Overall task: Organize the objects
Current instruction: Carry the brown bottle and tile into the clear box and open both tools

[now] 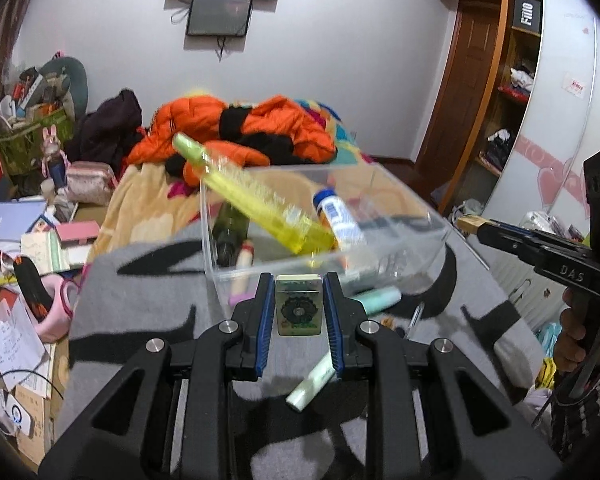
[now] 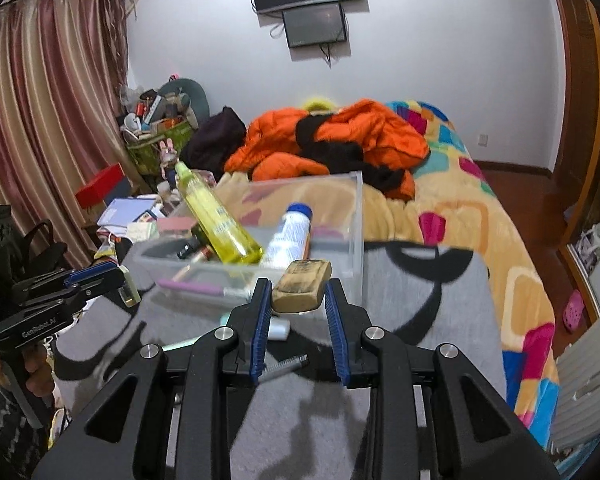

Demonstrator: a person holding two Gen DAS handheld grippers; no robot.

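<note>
Left gripper (image 1: 299, 304) clamps small green-labelled box (image 1: 299, 309) just before clear plastic bin (image 1: 428, 216); right gripper (image 2: 298, 300) pinches tan eraser-like block (image 2: 302, 286) at bin's near wall. Yellow bottle (image 1: 260, 196), white bottle (image 1: 338, 218) already binned; mint tubes (image 1: 312, 386), pen remain outside on grey blanket (image 1: 140, 300).

clear bin (image 1: 412, 216) on blanket (image 1: 148, 300), ahead of both grippers. inside it: spray bottle (image 1: 252, 196) leaning over the left wall, capped bottle (image 1: 336, 216) to its right, dark bottle (image 1: 228, 232) behind and below. small flat bottle (image 1: 299, 305) between fingers of left gripper (image 1: 299, 300), just before the near wall. block (image 2: 302, 286) between fingers of right gripper (image 2: 300, 304) (tilted), at the bin's near corner. tube (image 1: 312, 386) on blanket beneath left gripper. jacket (image 1: 236, 128) heaped beyond the bin.
</note>
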